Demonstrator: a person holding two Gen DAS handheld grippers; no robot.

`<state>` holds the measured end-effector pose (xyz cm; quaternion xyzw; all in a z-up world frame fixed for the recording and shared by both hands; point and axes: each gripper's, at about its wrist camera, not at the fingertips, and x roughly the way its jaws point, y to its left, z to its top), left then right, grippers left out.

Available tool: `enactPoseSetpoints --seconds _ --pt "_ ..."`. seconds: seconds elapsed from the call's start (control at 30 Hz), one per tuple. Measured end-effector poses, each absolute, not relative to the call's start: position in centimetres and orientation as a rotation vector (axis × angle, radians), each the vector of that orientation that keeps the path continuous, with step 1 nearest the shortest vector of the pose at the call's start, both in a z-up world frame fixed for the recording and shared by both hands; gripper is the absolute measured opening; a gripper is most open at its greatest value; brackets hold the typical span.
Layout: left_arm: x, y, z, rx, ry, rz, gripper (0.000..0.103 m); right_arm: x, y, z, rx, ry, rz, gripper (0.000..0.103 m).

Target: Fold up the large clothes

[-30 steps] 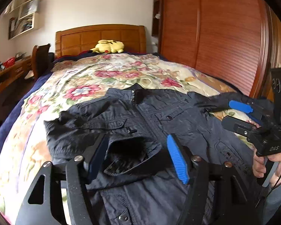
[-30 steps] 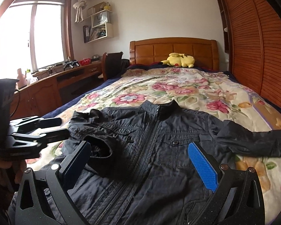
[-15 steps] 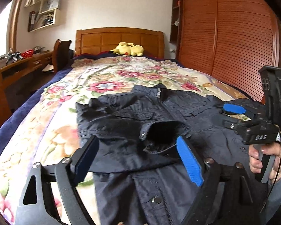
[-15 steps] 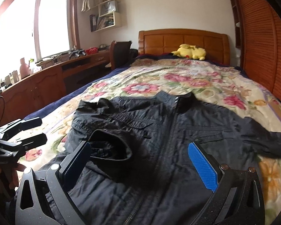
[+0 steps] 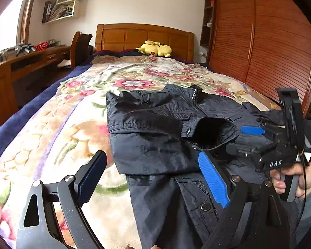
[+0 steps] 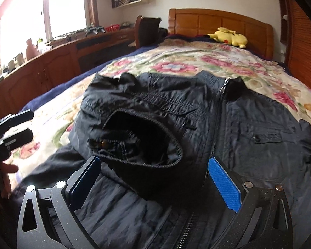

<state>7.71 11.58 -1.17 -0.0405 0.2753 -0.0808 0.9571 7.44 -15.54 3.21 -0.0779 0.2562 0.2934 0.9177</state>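
A dark jacket (image 5: 155, 145) lies front up, zipped, on the floral bedspread (image 5: 51, 128). One sleeve is folded across its chest, and the open cuff (image 6: 139, 139) faces me. My left gripper (image 5: 153, 176) is open over the jacket's lower left edge, with only flat cloth and bedspread between its pads. My right gripper (image 6: 154, 182) is open just short of the cuff and grips nothing. The left wrist view shows the right gripper (image 5: 235, 139) in a hand (image 5: 284, 178) beside the cuff. At the left edge of the right wrist view, the left gripper (image 6: 28, 124) hovers over the bedspread.
A yellow plush toy (image 5: 154, 48) lies by the wooden headboard (image 5: 145, 39). Slatted wardrobe doors (image 5: 269, 51) run along the bed's right side. A long wooden desk (image 6: 58, 56) under the window and a chair (image 5: 80, 45) stand to the left.
My left gripper widened and drew back to the left, leaving the cuff lying on the chest. My right gripper moved left toward the cuff, which now fills the middle of its view.
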Motion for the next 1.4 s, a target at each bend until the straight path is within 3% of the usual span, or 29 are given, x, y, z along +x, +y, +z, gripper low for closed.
enactPoseSetpoints --seconds 0.23,0.33,0.43,0.5,0.57,0.8,1.4 --pt "7.3 11.8 -1.7 -0.064 0.568 -0.142 0.091 7.7 -15.2 2.6 -0.168 0.541 0.606 0.102" --pt "7.1 11.7 -1.6 -0.054 0.567 -0.138 0.091 7.7 -15.6 2.7 -0.139 0.534 0.632 0.092" --pt "6.9 11.4 -1.6 -0.043 0.562 -0.136 0.091 7.5 -15.7 2.5 -0.128 0.533 0.657 0.068" --pt "6.9 11.2 -1.5 -0.036 0.557 -0.134 0.091 7.4 -15.7 2.4 -0.129 0.528 0.657 0.027" --pt "7.0 11.1 -1.6 -0.031 0.558 -0.134 0.091 7.2 -15.8 2.5 -0.13 0.517 0.655 0.013" --pt "6.6 11.1 -1.3 -0.029 0.552 -0.124 0.091 6.1 -17.0 3.3 -0.093 0.442 0.614 0.007" --pt "4.1 7.9 4.2 0.019 0.441 -0.183 0.091 0.9 -23.8 4.6 -0.066 0.271 0.437 0.006"
